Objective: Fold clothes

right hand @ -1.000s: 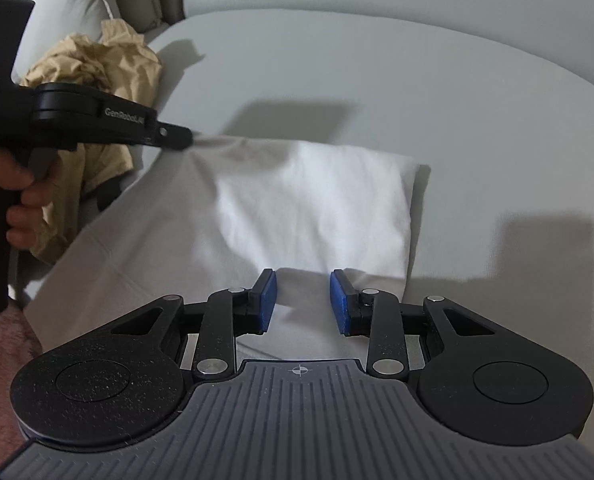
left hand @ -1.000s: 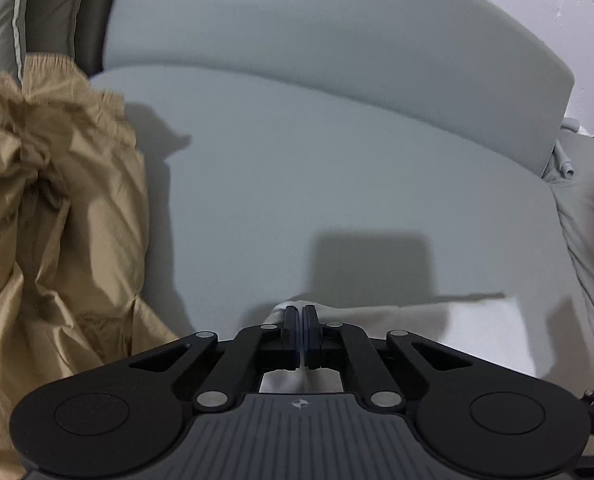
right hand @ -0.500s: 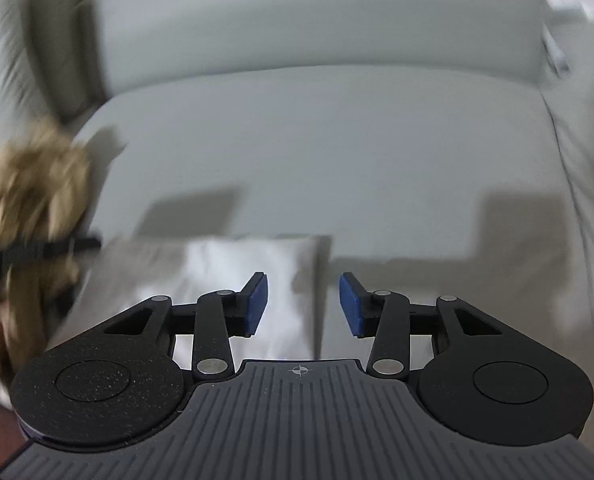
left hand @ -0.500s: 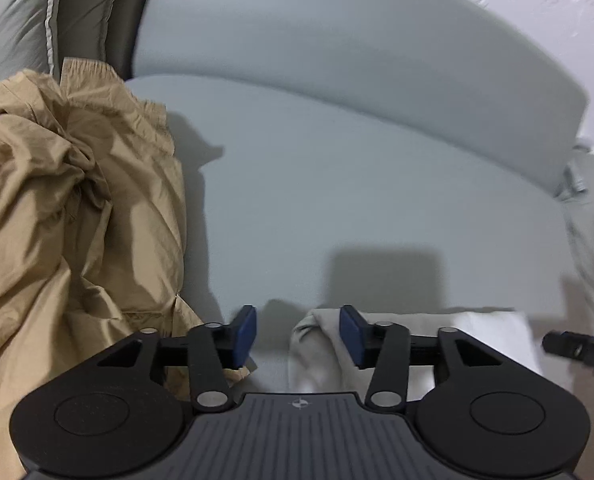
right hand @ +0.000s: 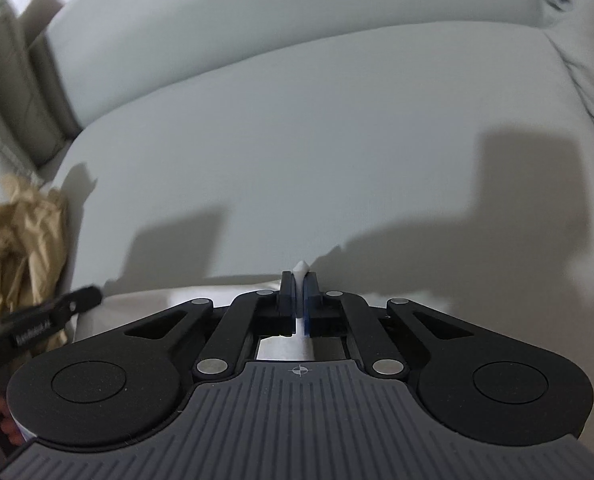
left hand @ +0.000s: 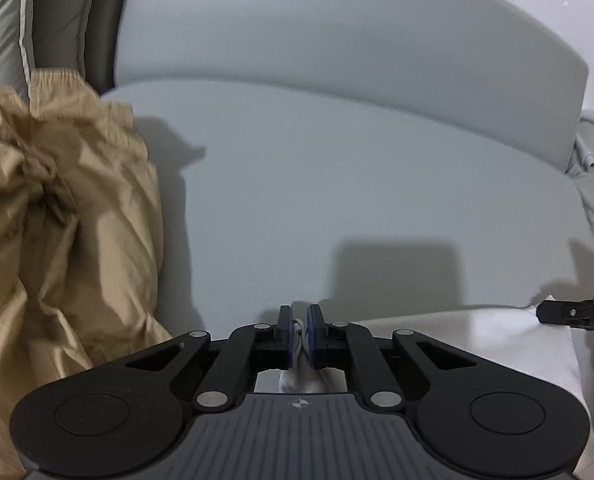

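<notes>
Both tongs had just been closing since the earlier frames, where they stood apart over the cloth. Left tongs [left hand: 300,330] were narrowed onto a bunched far corner of the white garment [left hand: 477,336], fabric visible between the pads. Right tongs [right hand: 299,294] were pinched almost fully together on the garment's other far corner, a white tip protruding beyond them. The garment lay flat on the grey sofa seat [left hand: 357,184], near the viewer's edge; tan trousers [left hand: 57,220] were heaped to the garment's left. Judged step: corners gripped for a fold. The next move would call for lifting both corners together, evenly, toward the garment's near hem.
</notes>
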`<state>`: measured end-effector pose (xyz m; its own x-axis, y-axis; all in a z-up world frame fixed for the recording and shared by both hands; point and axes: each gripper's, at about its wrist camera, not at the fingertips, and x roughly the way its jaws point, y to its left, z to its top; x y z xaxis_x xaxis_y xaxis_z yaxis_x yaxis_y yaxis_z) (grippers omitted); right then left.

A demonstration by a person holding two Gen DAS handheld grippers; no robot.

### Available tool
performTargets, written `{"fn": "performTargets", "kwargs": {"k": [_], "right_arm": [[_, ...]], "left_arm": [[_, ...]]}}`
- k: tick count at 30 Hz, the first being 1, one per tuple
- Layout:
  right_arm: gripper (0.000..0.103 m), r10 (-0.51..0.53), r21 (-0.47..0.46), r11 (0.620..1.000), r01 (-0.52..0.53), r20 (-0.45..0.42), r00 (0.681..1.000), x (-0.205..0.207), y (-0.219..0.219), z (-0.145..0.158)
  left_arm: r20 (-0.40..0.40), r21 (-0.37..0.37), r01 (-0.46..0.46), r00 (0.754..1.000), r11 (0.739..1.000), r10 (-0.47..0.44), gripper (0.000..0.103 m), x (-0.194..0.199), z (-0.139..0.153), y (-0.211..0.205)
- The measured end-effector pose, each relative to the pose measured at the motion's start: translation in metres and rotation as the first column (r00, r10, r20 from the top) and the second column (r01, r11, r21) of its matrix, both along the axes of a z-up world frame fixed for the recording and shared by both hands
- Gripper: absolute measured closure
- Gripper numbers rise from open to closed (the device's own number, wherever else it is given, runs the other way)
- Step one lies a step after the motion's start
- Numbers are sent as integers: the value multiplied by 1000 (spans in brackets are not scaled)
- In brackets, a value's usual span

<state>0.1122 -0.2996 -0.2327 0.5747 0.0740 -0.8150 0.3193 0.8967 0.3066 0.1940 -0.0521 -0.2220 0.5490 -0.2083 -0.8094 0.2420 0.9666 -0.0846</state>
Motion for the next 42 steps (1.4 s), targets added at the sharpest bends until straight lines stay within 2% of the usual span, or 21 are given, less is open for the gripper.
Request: {"fn": "performTargets", "kwargs": {"k": [1, 3, 4, 6, 8, 10, 11, 12, 13, 15, 17, 18, 19, 21, 22, 23, 27, 30, 34, 38, 42], "right_arm": [[97, 4, -4, 1000, -4, -16, 1000, 2, 1, -1], [80, 12, -24, 1000, -13, -22, 1000, 3, 4, 6], [65, 15, -39, 999, -15, -10, 1000, 1, 4, 14], [64, 18, -54, 998, -18, 10, 1000, -5, 3, 26], [58, 52, -82, 995, -48, 39, 998, -21, 5, 48], [57, 80, -88, 993, -76, 39, 996, -34, 10, 60], [57, 93, -83, 992, -90, 32, 995, -37, 13, 62], [57, 130, -72, 989, -128, 13, 991, -44, 23, 64], [61, 163, -72, 984, -162, 10, 987, -50, 32, 65], [71, 225, -109, 969, -222, 10, 974, -60, 49, 65], [73, 277, -142, 951, -274, 1, 961, -68, 64, 60], [73, 304, -158, 939, -305, -30, 952, -71, 75, 49], [72, 312, -174, 931, -320, -73, 947, -72, 82, 38], [72, 320, -215, 917, -336, -107, 941, -87, 86, 21], [72, 329, -250, 907, -338, -77, 941, -100, 87, 20], [71, 333, -262, 903, -341, -76, 940, -106, 89, 22], [69, 357, -279, 886, -370, -96, 929, -147, 86, 34], [64, 340, -272, 893, -358, -112, 934, -170, 79, 38], [63, 288, -219, 925, -310, -125, 949, -183, 77, 46], [64, 307, -233, 921, -312, -59, 950, -194, 84, 59], [64, 355, -248, 906, -342, 9, 935, -198, 96, 69]], "left_arm": [[-5, 14, -4, 1000, 1000, 4, 76, 0, 2, -3], [-6, 50, -9, 1000, 999, 9, 59, -1, 12, -7], [14, 52, -17, 1000, 999, 16, 57, -4, 18, -6], [44, 53, -27, 999, 998, 24, 53, -12, 31, -4], [63, 49, -31, 998, 998, 28, 55, -24, 45, -1], [75, 73, 73, 994, 995, -79, 63, -45, 53, -10], [79, 90, 107, 990, 990, -114, 73, -51, 57, -13], [90, 120, 187, 976, 975, -198, 87, -70, 62, -20], [101, 144, 239, 962, 960, -254, 92, -86, 63, -27], [117, 193, 339, 924, 921, -365, 94, -117, 64, -41], [77, 246, 363, 917, 899, -391, 94, -135, 53, -46], [42, 267, 357, 924, 895, -381, 94, -135, 45, -46], [-33, 297, 333, 940, 895, -339, 94, -136, 34, -44], [-61, 256, 274, 962, 927, -267, 91, -142, 35, -31], [-76, 235, 242, 970, 941, -231, 90, -145, 36, -25], [-88, 234, 236, 971, 943, -221, 90, -148, 39, -23], [-102, 307, 275, 961, 911, -256, 90, -173, 45, -18], [-126, 303, 272, 961, 913, -245, 90, -183, 49, -15], [-118, 245, 284, 958, 927, -263, 77, -180, 47, -1], [-27, 171, 311, 950, 935, -311, 75, -190, 55, 0], [-37, 130, 346, 938, 929, -345, 75, -194, 49, -5]]}}
